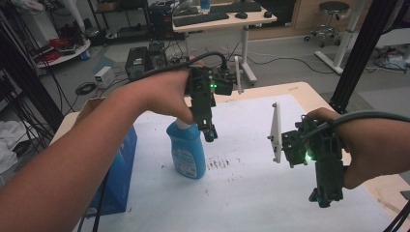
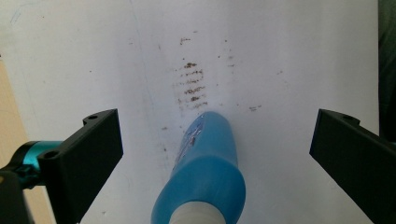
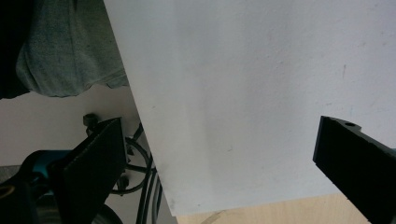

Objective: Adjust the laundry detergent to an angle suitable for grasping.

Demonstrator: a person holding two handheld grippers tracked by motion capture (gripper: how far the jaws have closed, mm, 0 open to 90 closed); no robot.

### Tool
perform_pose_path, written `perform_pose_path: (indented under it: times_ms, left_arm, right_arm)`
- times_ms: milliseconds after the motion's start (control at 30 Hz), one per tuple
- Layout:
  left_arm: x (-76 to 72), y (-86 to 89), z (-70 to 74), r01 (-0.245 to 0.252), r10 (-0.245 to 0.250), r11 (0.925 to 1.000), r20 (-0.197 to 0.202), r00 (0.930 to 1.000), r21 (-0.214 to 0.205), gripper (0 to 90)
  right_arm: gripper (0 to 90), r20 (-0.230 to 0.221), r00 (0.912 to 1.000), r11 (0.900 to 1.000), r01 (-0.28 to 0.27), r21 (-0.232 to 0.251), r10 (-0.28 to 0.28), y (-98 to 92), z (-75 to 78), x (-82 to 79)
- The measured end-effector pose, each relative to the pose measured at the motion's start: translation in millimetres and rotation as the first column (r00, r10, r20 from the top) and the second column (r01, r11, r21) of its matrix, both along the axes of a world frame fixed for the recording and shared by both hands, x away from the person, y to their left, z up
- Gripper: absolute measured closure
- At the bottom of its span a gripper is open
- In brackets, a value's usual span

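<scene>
- High view: blue bottle (image 1: 187, 151) upright on white sheet (image 1: 251, 193), beside brown smudges (image 1: 218, 163); left gripper (image 1: 209, 134) just above it, right gripper (image 1: 323, 197) well apart, near table edge.
- Left gripper view: jaws spread wide, holding nothing, bottle (image 2: 205, 177) between and below.
- Right gripper view: jaws wide apart, empty; grey cloth (image 3: 65, 51) beyond sheet, perhaps clothing.

The left gripper (image 1: 210, 133) points down, its tip just beside the shoulder of a blue spray bottle (image 1: 187, 151) that stands upright on a white sheet (image 1: 251, 193). A patch of brown smudges (image 1: 218, 163) marks the sheet just beyond the bottle, toward the right gripper (image 1: 325, 197). That gripper hangs well apart from the bottle, also pointing down, above bare sheet. A blue box (image 1: 118, 169) stands on the bottle's far side from it, under the left forearm.
</scene>
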State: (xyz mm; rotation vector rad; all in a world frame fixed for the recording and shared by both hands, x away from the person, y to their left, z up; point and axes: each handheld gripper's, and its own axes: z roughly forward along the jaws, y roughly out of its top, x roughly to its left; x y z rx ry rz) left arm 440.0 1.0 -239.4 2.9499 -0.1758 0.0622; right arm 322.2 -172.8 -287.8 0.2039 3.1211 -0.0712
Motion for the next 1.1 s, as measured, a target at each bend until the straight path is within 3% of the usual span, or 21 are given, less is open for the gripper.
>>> perform_pose_path:
  times_ms: [333, 367, 400, 500, 700, 1100]
  left_arm:
    - [-2.0, -3.5, -1.3, 0.003, -0.003, 1.0000, 0.004, 1.0000, 0.007, 2.4]
    - [-4.0, -2.0, 1.6, 0.002, -0.002, 1.0000, 0.007, 1.0000, 0.008, 2.5]
    - [-4.7, -0.7, 3.9, 0.000, 0.000, 1.0000, 0.008, 1.0000, 0.002, 2.5]
    - [-5.4, 3.2, 10.1, -0.006, 0.006, 1.0000, 0.014, 0.9999, -0.005, 2.5]
    - [-7.3, 27.1, 29.7, -0.040, 0.041, 0.9988, 0.038, 0.9984, -0.029, 2.5]
    - [-15.8, 79.4, 51.1, -0.102, 0.101, 0.9948, 0.054, 0.9934, 0.006, 2.5]
  right_arm:
    - [2.0, 0.011, 0.9997, 0.9998, 0.020, 0.003, -0.020, -6.1, 2.4, -2.1]
    - [2.0, 0.023, 0.9997, 1.0000, -0.002, -0.002, 0.002, -7.3, 3.3, -0.7]
    - [2.0, 0.018, 0.9997, 0.9998, 0.017, 0.004, -0.017, -6.7, 3.9, -2.3]
    - [2.0, 0.023, 0.9997, 1.0000, 0.001, -0.003, -0.001, -7.2, 4.9, -1.7]
    - [2.0, 0.035, 0.9993, 1.0000, 0.009, -0.001, -0.009, -6.1, 11.0, -1.4]
    - [2.0, 0.059, 0.9981, 0.9997, 0.018, 0.019, -0.019, 3.4, 22.2, 5.0]
